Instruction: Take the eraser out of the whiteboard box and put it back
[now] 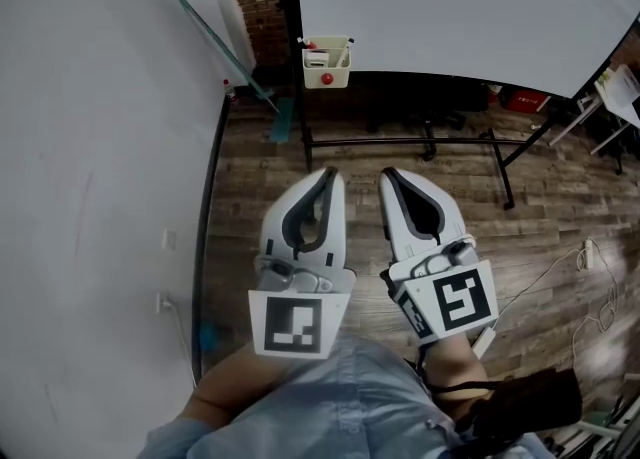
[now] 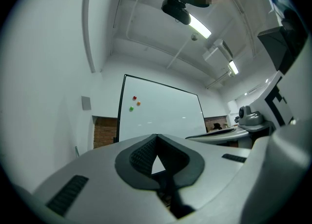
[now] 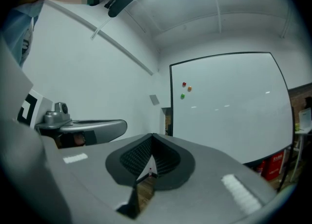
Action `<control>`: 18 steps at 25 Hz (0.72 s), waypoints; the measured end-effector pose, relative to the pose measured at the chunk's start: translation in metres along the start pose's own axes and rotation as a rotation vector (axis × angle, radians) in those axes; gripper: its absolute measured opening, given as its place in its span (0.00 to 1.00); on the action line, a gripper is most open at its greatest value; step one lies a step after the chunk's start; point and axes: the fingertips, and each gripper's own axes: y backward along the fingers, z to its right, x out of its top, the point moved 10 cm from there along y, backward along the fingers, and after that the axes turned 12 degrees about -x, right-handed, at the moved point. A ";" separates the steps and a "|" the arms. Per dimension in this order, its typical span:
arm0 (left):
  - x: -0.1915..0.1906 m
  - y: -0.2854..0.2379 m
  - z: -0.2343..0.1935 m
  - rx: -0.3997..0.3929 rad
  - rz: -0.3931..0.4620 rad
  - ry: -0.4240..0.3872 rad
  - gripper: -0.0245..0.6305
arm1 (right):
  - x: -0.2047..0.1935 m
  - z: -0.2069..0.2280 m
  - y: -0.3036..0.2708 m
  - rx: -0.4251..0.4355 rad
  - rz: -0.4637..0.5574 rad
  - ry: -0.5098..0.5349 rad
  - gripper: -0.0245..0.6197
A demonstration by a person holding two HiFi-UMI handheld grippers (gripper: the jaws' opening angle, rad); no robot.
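Both grippers held side by side, aimed at the whiteboard stand

In the head view the left gripper (image 1: 328,176) and right gripper (image 1: 388,176) sit at lower centre, parallel and just beside each other, pointing up the frame, their marker cubes nearest the person's sleeve (image 1: 340,402). Both pairs of jaws are closed with nothing between them. The whiteboard box (image 1: 327,71) hangs at the lower left corner of the whiteboard (image 1: 450,7), upper centre, well apart from the jaws. It holds small items, but the eraser cannot be picked out.
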 end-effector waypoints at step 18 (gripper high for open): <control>-0.022 -0.035 -0.076 -0.032 -0.018 0.041 0.04 | -0.002 -0.010 -0.086 -0.038 -0.018 0.025 0.04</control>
